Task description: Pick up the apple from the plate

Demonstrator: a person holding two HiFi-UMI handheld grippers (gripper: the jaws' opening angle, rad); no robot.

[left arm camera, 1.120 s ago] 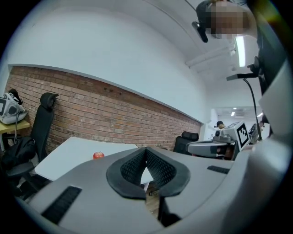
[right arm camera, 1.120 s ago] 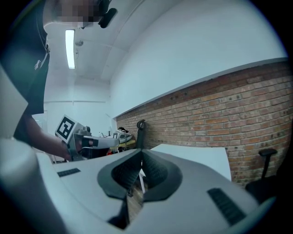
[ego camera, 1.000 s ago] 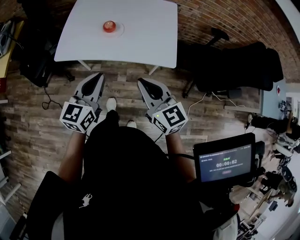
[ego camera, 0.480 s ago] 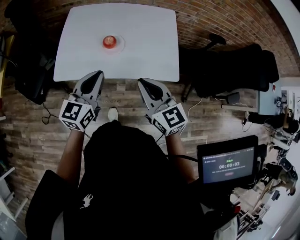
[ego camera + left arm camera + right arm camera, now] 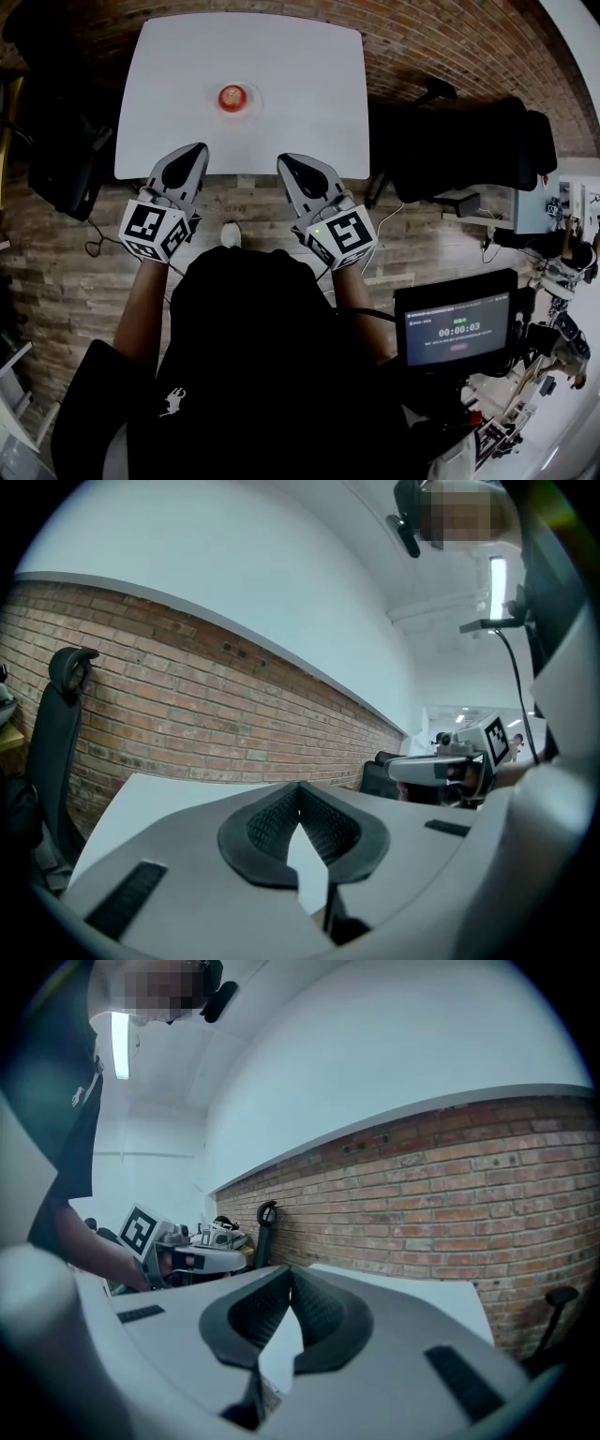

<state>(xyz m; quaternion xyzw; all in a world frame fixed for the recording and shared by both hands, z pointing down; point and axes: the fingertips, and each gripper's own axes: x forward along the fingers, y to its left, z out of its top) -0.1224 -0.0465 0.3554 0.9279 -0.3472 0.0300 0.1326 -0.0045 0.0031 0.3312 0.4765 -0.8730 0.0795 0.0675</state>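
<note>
Table (image 5: 300, 84): left tool (image 5: 195, 150), right tool (image 5: 284, 159) level.

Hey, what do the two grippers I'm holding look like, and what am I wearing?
The left gripper and right gripper have pale grey tapering shells with black ribbed pads inside the tips. Each carries a white cube printed with black square markers; the right one shows a small green light. You wear a black top with a small white logo.

Brick wall (image 5: 450, 42), wood floor (image 5: 56, 258), white table (image 5: 300, 103).
</note>
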